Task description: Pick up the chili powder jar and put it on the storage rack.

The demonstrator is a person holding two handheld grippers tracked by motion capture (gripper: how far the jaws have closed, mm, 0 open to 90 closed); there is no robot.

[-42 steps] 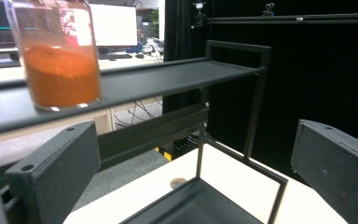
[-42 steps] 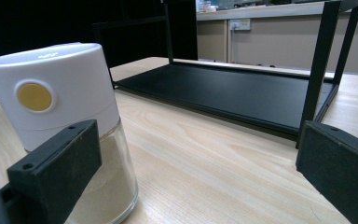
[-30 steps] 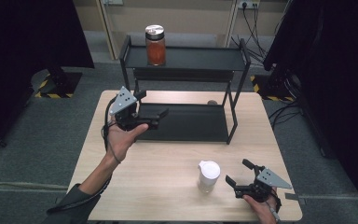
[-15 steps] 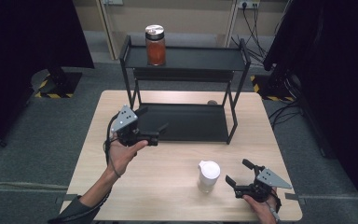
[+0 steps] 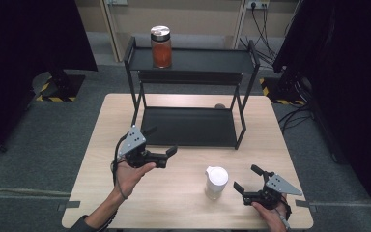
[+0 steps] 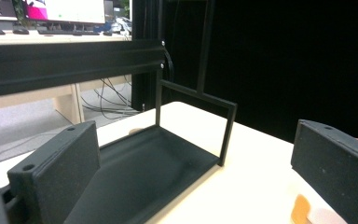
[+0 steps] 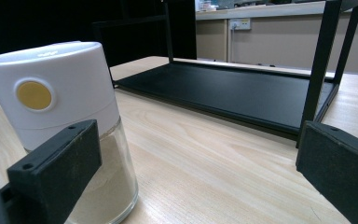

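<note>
Since the earlier frames the left gripper (image 5: 162, 145) has drawn back from the rack toward the person's side of the table, while the right gripper (image 5: 248, 179) has kept its place. Largest is the pale wooden table (image 5: 183, 193), bearing a black two-tier rack (image 5: 193, 128); grey floor and dark curtains surround it. On the rack's top shelf stands a jar (image 5: 160, 47) of orange-red contents with a metal lid. Near the table's front edge, just left of the right gripper, stands the shaker (image 5: 216, 182): a clear glass base holding beige powder, a white cap (image 7: 51, 88) and a round yellow dot (image 7: 34, 95). Both grippers have jaws spread wide and hold nothing. The shaker's base is partly hidden behind one right jaw in the right gripper view.
</note>
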